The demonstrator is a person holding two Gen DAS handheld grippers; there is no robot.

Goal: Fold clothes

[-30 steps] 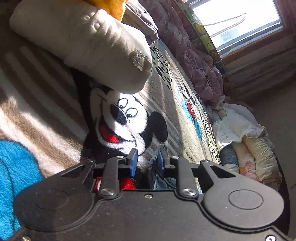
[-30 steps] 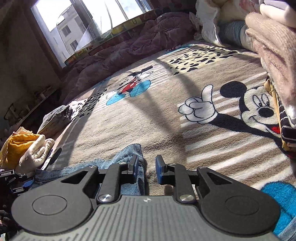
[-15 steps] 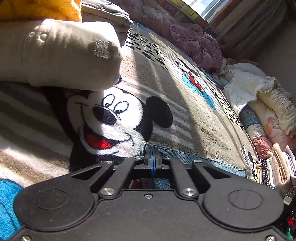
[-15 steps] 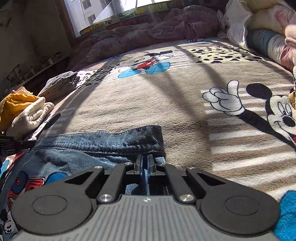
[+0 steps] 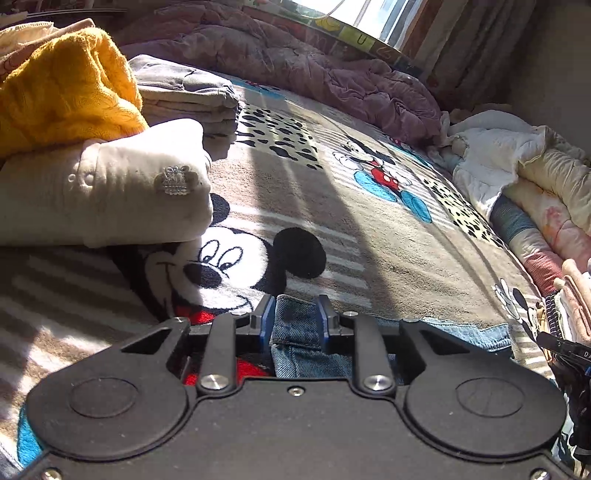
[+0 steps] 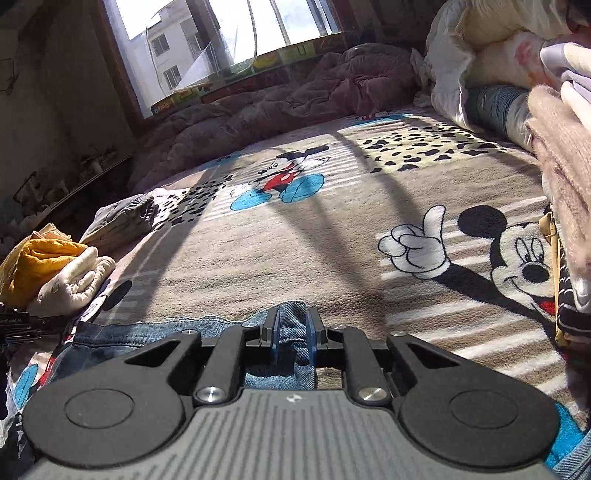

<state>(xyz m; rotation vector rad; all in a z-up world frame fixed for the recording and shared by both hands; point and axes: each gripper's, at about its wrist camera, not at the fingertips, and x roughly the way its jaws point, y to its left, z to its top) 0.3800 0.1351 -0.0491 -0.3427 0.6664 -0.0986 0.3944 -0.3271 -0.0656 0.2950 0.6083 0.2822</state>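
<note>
A blue denim garment (image 5: 461, 332) lies along the near edge of the cartoon-mouse blanket (image 5: 351, 221). Its upper hem runs between my two grippers. In the left wrist view, the left gripper (image 5: 295, 317) has one corner of that hem standing up between its blue pads. The jaws are opening and the cloth still fills the gap. In the right wrist view, the right gripper (image 6: 292, 332) has the other corner of the denim (image 6: 147, 332) bunched between its pads. Its jaws are opening too, and the denim peaks up there.
On the left sit a folded cream garment (image 5: 110, 195), a yellow one (image 5: 66, 88) and grey folded clothes (image 5: 184, 92). A purple quilt (image 5: 332, 74) lies under the window (image 6: 221, 29). Rolled bedding (image 5: 535, 184) and a stack of folded clothes (image 6: 561, 177) line the right.
Both grippers closed tight on the denim hem, then spread partly apart with the cloth still between the pads. Both have risen a little, and the left view has rolled more level.
</note>
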